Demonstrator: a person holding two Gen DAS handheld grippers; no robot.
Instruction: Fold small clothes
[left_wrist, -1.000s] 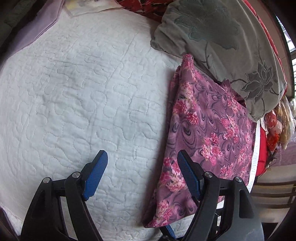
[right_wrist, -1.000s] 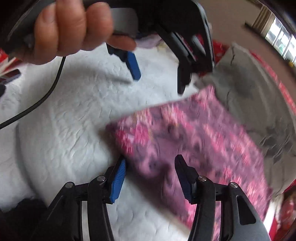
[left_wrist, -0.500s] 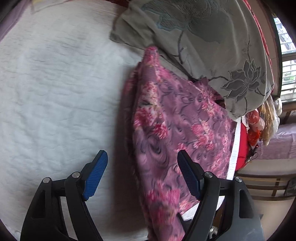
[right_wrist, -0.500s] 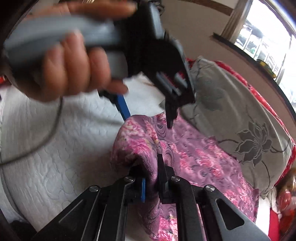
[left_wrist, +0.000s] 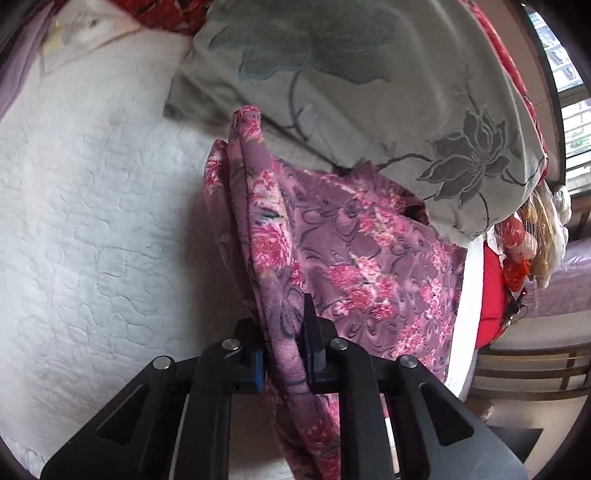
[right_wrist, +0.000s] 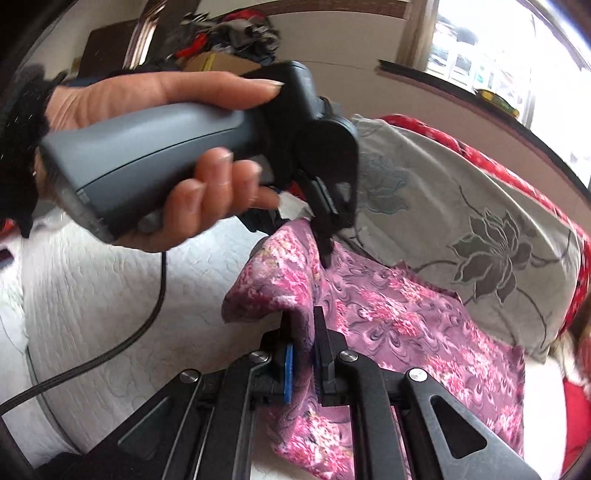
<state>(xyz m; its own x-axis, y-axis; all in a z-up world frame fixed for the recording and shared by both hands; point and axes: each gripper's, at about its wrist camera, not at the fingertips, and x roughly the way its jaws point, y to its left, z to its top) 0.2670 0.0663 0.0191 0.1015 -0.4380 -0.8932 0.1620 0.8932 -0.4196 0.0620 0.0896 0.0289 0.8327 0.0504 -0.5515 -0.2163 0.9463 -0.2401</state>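
— Pink floral cloth (left_wrist: 354, 266) at frame centre: what changed?
— Left hand-held gripper (left_wrist: 282, 354), wide open a second ago, now pinches its edge; right hand-held gripper (right_wrist: 301, 360) also clamps it, lifted off the bed (left_wrist: 92, 229).

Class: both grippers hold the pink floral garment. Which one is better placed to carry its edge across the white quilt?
Probably left gripper: bare white quilt borders its pinch on the garment.

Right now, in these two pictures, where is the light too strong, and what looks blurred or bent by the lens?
Right wrist view: the window at the upper right is washed out white, and the hand is slightly soft. Left wrist view: sharp and evenly lit; the white quilt curves toward the dark round border, and the purple floral cloth shows clear print.
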